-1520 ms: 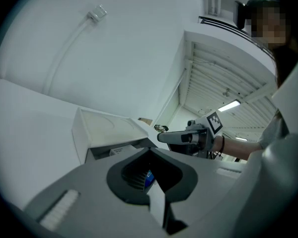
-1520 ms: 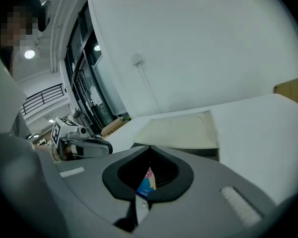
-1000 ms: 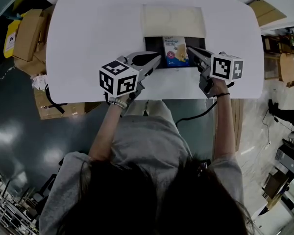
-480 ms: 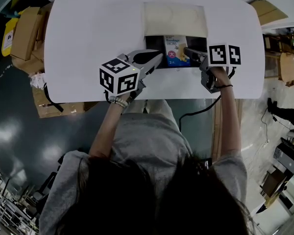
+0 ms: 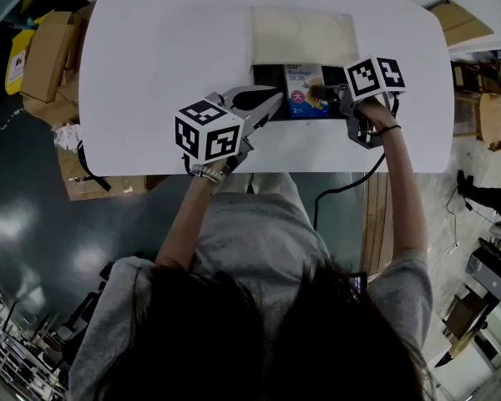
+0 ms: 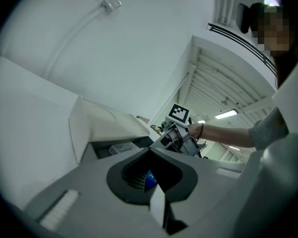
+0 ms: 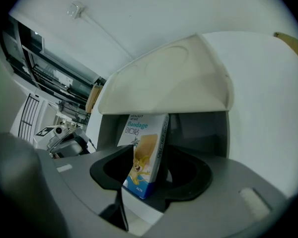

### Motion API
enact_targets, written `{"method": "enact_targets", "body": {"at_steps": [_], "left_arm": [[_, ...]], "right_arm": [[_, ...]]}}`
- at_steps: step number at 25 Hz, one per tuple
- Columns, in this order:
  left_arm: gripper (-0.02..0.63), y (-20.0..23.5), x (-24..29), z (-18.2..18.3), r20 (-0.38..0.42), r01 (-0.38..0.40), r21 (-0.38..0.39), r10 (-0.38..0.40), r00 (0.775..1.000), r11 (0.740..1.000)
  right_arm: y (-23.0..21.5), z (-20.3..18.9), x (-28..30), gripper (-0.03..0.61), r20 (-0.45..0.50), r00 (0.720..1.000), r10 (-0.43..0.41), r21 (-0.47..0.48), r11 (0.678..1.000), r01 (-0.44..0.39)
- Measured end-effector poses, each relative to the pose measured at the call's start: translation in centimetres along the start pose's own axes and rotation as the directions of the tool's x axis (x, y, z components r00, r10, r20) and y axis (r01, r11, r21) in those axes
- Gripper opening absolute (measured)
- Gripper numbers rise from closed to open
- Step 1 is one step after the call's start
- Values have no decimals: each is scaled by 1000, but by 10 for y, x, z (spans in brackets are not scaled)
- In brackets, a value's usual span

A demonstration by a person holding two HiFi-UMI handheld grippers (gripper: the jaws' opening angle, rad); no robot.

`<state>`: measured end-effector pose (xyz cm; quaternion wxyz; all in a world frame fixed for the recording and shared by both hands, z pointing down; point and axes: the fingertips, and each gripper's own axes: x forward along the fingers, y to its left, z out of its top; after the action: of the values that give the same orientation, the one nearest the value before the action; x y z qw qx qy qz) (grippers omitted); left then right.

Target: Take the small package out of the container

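The right tool [image 5: 323, 96] has swung left onto the package [image 5: 303, 88], upper centre, its jaws opening around it; the left tool [image 5: 274, 104] seemingly grips the container [image 5: 270, 77].

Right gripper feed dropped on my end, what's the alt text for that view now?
A small bandage box sits between the opening jaws of the right gripper, inside a dark container whose cream lid lies open behind it on a white table. The left gripper shows at far left.
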<state>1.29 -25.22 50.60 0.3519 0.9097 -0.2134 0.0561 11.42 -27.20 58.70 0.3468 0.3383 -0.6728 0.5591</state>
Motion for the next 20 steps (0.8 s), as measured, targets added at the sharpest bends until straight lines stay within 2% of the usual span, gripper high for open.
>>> {"method": "enact_targets", "body": {"at_steps": [4, 8, 17, 20], "left_arm": [[-5, -1, 0, 1, 3, 10, -7, -10, 1000, 1000], [-5, 2, -4, 5, 15, 7, -10, -7, 1000, 1000], [-5, 1, -4, 5, 17, 0, -19, 1, 1000, 1000], [-5, 1, -4, 4, 20, -2, -22, 2, 1000, 1000]], "right_arm": [[3, 5, 5, 239, -28, 999, 26, 11, 1000, -25], [6, 5, 11, 239, -46, 995, 87, 63, 994, -84], [12, 5, 9, 186, -70, 969, 238, 129, 965, -228], [15, 5, 9, 175, -68, 962, 264, 133, 958, -253]]}}
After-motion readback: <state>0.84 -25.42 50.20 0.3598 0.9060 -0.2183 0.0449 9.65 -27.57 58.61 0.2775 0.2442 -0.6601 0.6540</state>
